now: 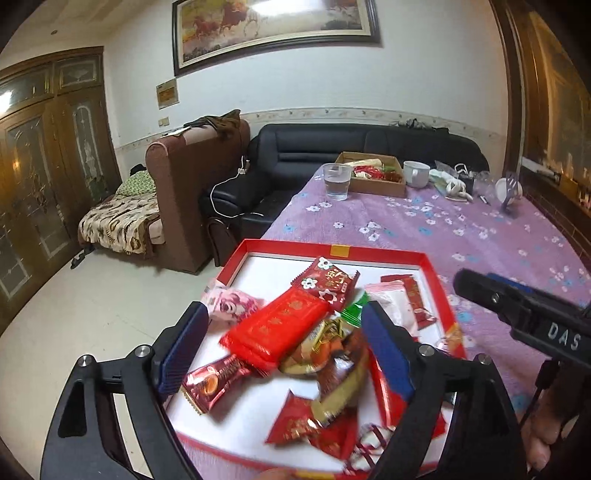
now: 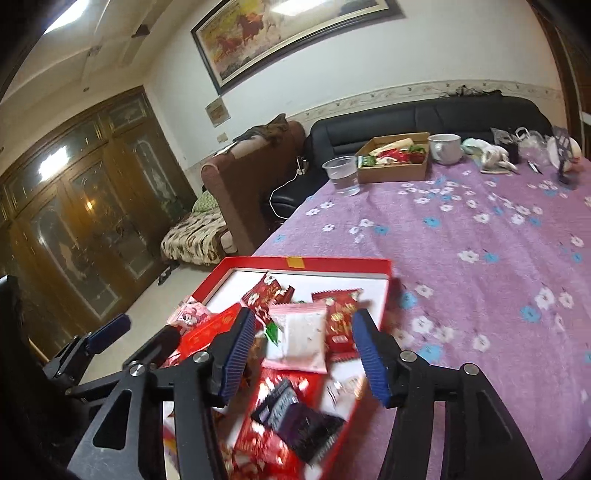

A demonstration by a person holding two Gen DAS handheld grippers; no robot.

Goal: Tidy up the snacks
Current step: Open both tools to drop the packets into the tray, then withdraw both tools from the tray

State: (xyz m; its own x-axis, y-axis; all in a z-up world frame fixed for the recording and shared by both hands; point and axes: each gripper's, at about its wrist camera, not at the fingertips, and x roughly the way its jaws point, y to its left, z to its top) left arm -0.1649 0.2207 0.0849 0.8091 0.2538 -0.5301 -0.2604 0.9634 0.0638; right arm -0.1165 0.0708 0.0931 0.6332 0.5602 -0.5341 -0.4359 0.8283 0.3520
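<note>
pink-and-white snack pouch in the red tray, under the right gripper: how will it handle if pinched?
The pink-and-white pouch looks puffy, so probably light and squashy. Its glossy film may slip. It lies atop other packets in the red tray, so neighbours could shift.

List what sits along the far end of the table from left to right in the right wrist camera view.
Clear plastic cup → cardboard box holding snacks → white mug → white bundle, too small to identify → tilted white bowl at the right edge.

Plastic cup of water (image 1: 337, 181), white mug (image 1: 416, 173), black sofa (image 1: 332, 147), horse painting (image 1: 273, 29)
</note>
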